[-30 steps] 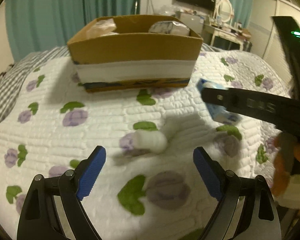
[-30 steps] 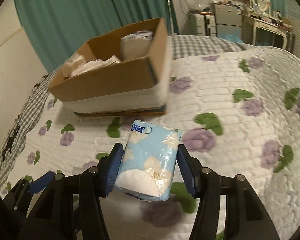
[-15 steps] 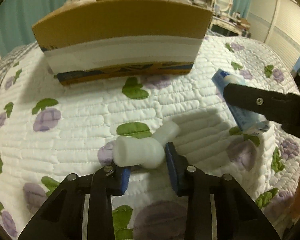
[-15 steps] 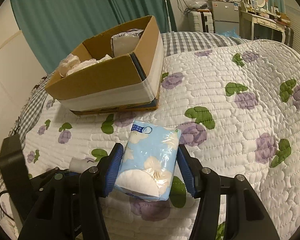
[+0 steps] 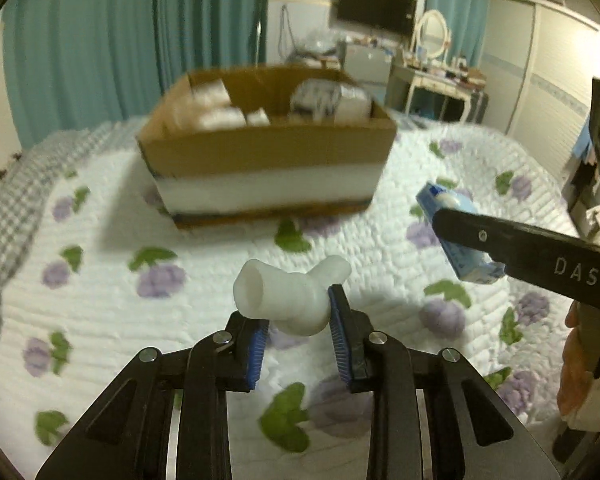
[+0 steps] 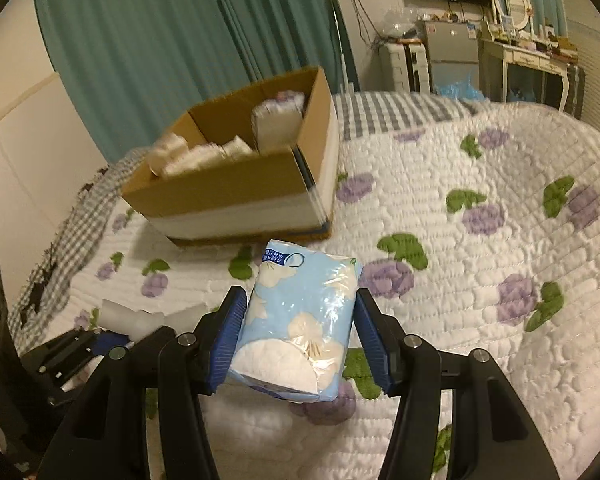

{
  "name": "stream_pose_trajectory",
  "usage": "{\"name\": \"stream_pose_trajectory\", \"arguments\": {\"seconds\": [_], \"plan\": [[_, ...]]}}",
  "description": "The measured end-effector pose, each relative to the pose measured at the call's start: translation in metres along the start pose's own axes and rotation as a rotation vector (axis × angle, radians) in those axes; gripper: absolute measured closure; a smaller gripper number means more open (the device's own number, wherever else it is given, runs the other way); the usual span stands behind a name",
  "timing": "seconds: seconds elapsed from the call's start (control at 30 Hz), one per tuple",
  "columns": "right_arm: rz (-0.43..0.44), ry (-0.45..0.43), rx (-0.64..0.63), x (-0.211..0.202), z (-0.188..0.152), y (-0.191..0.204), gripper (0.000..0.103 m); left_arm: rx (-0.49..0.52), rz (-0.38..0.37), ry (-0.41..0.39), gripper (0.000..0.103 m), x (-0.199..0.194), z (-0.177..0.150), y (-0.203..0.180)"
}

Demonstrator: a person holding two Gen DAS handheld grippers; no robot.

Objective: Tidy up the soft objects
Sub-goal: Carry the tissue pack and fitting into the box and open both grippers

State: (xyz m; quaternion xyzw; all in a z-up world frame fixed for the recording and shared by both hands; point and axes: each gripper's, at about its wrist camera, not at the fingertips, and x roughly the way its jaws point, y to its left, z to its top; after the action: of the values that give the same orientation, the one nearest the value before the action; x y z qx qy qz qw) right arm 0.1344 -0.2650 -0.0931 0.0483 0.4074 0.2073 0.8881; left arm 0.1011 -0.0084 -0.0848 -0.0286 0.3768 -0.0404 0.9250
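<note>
My left gripper is shut on a soft white roll and holds it above the quilt. My right gripper is shut on a light blue tissue pack, also off the bed; the pack shows at the right of the left wrist view. The white roll shows at the lower left of the right wrist view. An open cardboard box with several white packs inside sits ahead on the bed; it shows too in the right wrist view.
The bed is covered by a white quilt with purple flowers, and a grey checked blanket lies on its left side. Teal curtains hang behind the box. A dresser with a mirror stands far right.
My left gripper closed on the white roll and lifted it off the quilt. The right gripper kept hold of the tissue pack and rose slightly; the box now looks farther from the left gripper.
</note>
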Motion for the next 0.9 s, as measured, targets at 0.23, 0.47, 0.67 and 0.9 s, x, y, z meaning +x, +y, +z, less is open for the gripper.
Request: {"name": "stream_pose_trajectory", "arguments": {"seconds": [0.23, 0.47, 0.67, 0.9], "plan": [[-0.015, -0.082, -0.048, -0.041, 0.026, 0.028, 0.048, 0.033, -0.024, -0.147, 0.075, -0.049, 0.038, 0.007], [0.009, -0.174, -0.139, -0.068, 0.068, 0.066, 0.048, 0.07, -0.007, -0.241, 0.075, -0.07, 0.082, 0.029], [0.05, -0.239, -0.155, -0.056, 0.114, 0.082, 0.048, 0.086, 0.036, -0.273, 0.075, -0.039, 0.129, 0.042], [0.061, -0.24, -0.147, -0.004, 0.154, 0.078, 0.048, 0.096, 0.052, -0.223, 0.075, 0.031, 0.163, 0.053]]}}
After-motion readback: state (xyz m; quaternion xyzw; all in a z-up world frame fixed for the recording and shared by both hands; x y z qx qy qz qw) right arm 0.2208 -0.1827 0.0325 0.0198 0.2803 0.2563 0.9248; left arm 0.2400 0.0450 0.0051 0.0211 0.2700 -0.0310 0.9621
